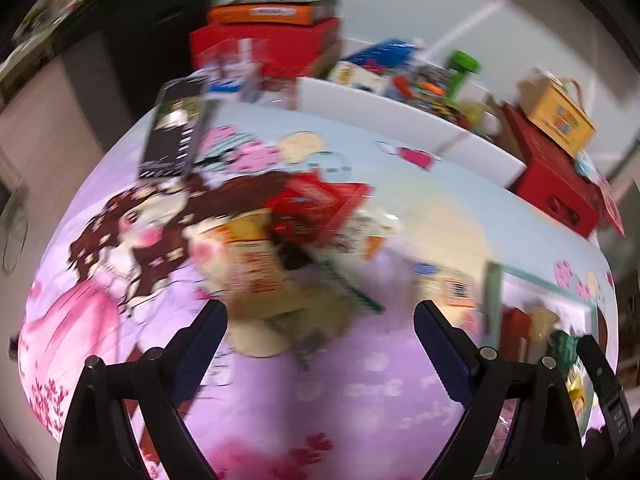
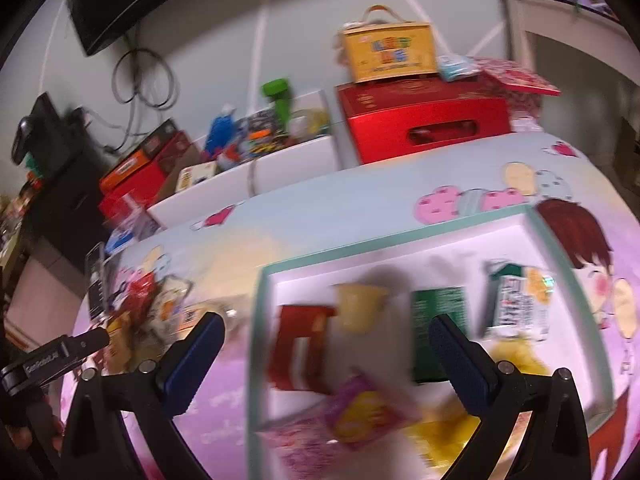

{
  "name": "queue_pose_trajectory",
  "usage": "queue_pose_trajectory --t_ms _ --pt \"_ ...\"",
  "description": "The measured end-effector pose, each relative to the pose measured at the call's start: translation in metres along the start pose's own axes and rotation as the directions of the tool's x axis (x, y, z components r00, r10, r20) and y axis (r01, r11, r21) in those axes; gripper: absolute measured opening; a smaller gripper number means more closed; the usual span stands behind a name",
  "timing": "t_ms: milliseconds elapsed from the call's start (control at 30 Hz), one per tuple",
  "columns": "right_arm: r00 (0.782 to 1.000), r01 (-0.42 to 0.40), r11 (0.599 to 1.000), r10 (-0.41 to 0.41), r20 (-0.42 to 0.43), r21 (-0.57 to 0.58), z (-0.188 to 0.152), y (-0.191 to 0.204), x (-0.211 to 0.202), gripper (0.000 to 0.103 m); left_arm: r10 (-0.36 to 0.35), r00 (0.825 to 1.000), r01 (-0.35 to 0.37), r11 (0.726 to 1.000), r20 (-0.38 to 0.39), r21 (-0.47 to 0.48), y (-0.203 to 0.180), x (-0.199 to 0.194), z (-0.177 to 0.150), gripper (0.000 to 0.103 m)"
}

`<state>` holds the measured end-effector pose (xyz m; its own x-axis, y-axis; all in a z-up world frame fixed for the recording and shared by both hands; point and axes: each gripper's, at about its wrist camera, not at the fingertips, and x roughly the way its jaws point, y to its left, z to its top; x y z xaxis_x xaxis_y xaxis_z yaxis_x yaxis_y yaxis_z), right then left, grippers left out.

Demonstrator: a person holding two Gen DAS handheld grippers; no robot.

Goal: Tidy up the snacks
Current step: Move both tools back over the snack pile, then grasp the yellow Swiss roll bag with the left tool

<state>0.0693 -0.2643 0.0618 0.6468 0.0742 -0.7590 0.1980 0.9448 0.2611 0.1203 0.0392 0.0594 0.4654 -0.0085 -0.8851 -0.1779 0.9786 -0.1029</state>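
1. Crinkly foil and plastic snack packets (image 1: 292,248) lie heaped near the middle of the desk, a red packet (image 1: 320,200) on top and a yellow-and-white one (image 1: 248,248) beside it; motion blur hides their labels.
2. More snacks sit inside the white tray (image 2: 400,240) with a pale green rim, near the desk's right edge: a red packet (image 2: 300,344), a yellow one (image 2: 360,304), a green box (image 2: 438,320), a white-and-green carton (image 2: 516,300), and a pink-and-yellow packet (image 2: 360,412), the last possibly a sweet bag, though the blur makes that unsure.
3. Left gripper (image 1: 320,320) hovers just before the heap, its blue-padded fingers (image 1: 200,344) spread wide and grasping nothing.
4. Right gripper (image 2: 326,344) hangs over the tray, fingers (image 2: 460,364) likewise released and empty.
5. Cartoon-printed cloth (image 1: 360,392) in pink, lilac and pale blue covers the desk.
6. A black packet (image 1: 176,128) stands tilted near the far left corner.
7. A long white bin (image 2: 296,160) of mixed items, with a green bottle (image 2: 280,100) in it, runs along the far edge.
8. Red boxes flank the bin: one (image 1: 264,44) at the left under an orange box (image 1: 272,14), one (image 2: 424,124) at the right under a yellow carry-box (image 2: 390,56).
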Motion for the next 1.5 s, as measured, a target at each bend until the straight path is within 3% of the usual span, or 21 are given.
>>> queue_pose_trajectory --t_ms 233,433,900,1500 --pt "0.997 -0.075 0.993 0.072 -0.041 -0.089 -0.014 0.054 0.016 0.103 0.032 0.999 -0.032 0.992 -0.003 -0.124 0.052 0.003 0.002 0.095" --pt "0.991 -0.121 0.981 0.109 -0.082 -0.153 -0.029 0.09 0.031 0.103 -0.006 1.0 0.004 0.985 -0.015 -0.175 0.07 0.012 0.002 0.094" --pt "0.988 -0.115 0.961 0.085 -0.126 -0.25 -0.041 0.118 0.057 0.103 -0.07 0.997 0.063 0.987 -0.043 -0.146 0.055 0.044 0.012 0.094" --pt "0.988 -0.101 0.948 0.061 -0.141 -0.303 -0.035 0.138 0.089 0.103 -0.062 0.996 0.051 0.987 -0.067 -0.155 0.054 0.069 0.023 0.09"
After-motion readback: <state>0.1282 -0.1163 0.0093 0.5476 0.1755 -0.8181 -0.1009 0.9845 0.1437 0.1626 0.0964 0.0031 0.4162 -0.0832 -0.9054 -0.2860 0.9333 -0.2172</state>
